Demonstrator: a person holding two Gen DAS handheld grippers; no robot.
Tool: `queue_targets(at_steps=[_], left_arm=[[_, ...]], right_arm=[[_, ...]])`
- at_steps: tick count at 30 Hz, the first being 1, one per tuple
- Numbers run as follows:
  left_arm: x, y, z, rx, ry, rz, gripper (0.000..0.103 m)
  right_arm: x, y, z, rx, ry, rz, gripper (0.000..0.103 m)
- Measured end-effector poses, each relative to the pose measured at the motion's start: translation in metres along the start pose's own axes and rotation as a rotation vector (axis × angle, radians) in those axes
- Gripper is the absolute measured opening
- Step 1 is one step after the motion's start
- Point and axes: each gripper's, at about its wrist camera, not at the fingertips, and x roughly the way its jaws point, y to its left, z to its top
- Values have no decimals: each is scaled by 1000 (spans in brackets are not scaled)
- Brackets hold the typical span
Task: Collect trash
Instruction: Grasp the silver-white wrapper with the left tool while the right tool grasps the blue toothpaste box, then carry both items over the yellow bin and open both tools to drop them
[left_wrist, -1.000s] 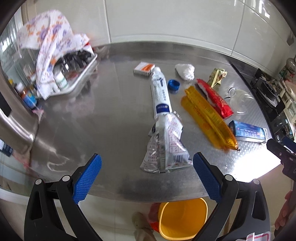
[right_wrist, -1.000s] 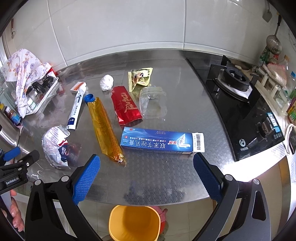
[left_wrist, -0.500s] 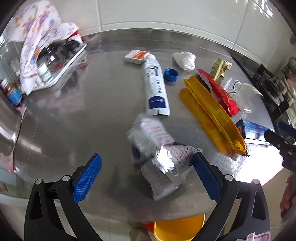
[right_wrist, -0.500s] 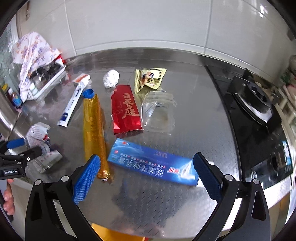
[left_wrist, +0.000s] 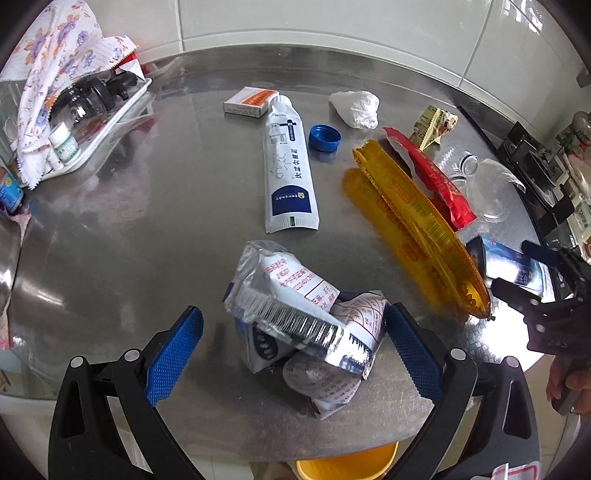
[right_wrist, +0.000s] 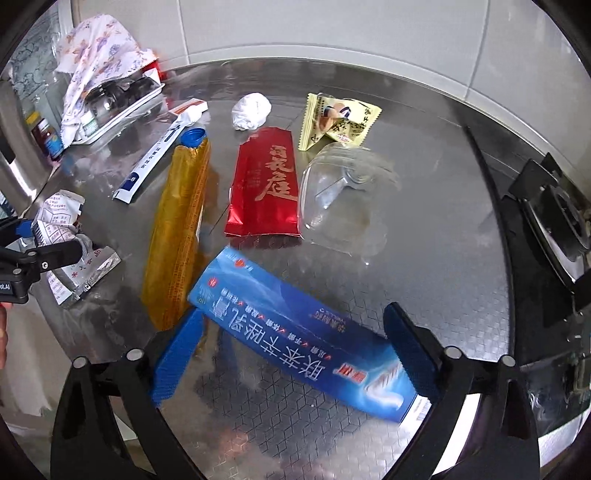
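Lowered: both tongs | left tongs (left_wrist: 293, 341) agape around crumpled silver foil wrapper (left_wrist: 299, 317) | right tongs (right_wrist: 295, 349) narrowing, straddling long blue cardboard toothpaste box (right_wrist: 295, 343), ungripped | nothing binned yet

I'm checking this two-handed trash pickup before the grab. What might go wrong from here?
The blue toothpaste box lies slanted across the right gripper, whose jaws have just been closing, so it may twist out. The crumpled foil wrapper sits near the counter edge; the open left gripper might nudge it off.
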Motion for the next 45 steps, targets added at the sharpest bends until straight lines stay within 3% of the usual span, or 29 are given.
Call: queue_targets(at_steps=[3,6,8,10,12,16,25,33,38,45], left_arm=[[6,-2,0,3,18,-19,99],[8,-2,-1,2,20,-26,98],[9,-2,-3,2,28,-47,93],[9,-4,-6,14,33,-84,74],[8,-8,-8,36,33,-92,66],[4,-11,-11,82,16,-85,62],[-20,1,-6,120,-23,-90,61],[-48,6,-7,230,-71,-166,61],[-58,0,-25,309,-70,-220,61],[-73,-12,-60,351,-61,-238,61]], right_arm=[[3,1,-4,-8,-5,11,86],[-4,3,-4,4,-16,15,63],[-7,0,-5,26,-17,30,50],[-10,-3,-8,69,-19,50,48],[-13,-6,-11,114,-21,67,47],[-19,-6,-20,205,-40,88,46],[-44,5,-29,339,-93,78,46],[-80,24,-40,396,-152,14,46],[-99,45,-67,424,-159,-19,46],[-117,62,-113,443,-156,-17,46]])
